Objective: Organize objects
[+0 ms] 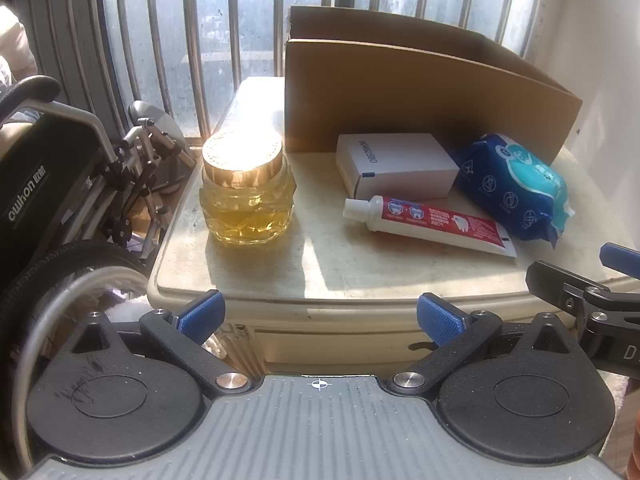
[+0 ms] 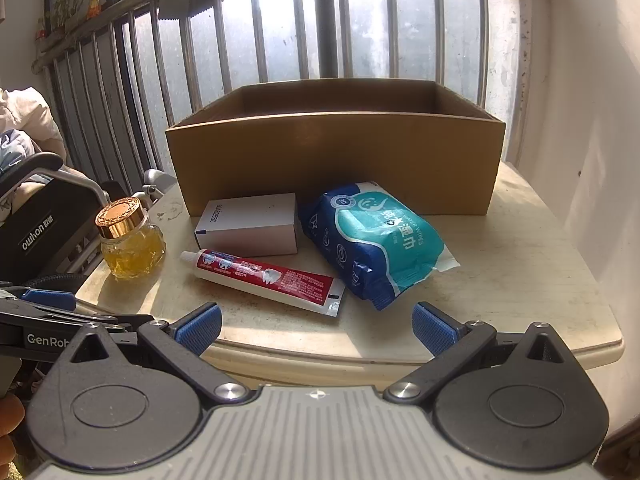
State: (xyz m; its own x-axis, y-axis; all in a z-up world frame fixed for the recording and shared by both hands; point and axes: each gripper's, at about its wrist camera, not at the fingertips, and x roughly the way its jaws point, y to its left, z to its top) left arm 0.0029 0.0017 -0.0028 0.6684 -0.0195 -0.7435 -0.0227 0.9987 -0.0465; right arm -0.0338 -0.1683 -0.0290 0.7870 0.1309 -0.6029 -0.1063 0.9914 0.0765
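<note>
Here both claws gape empty before toothpaste point(image 2: 264, 277), wipes point(image 2: 376, 240), box point(image 2: 340, 160)

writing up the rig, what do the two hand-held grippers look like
Both match: the left hand-held gripper and right hand-held gripper have blue textured pads on black linkage arms, round black pivot housings with silver screws, and a ribbed grey body. White "GenRob" lettering marks one.
</note>
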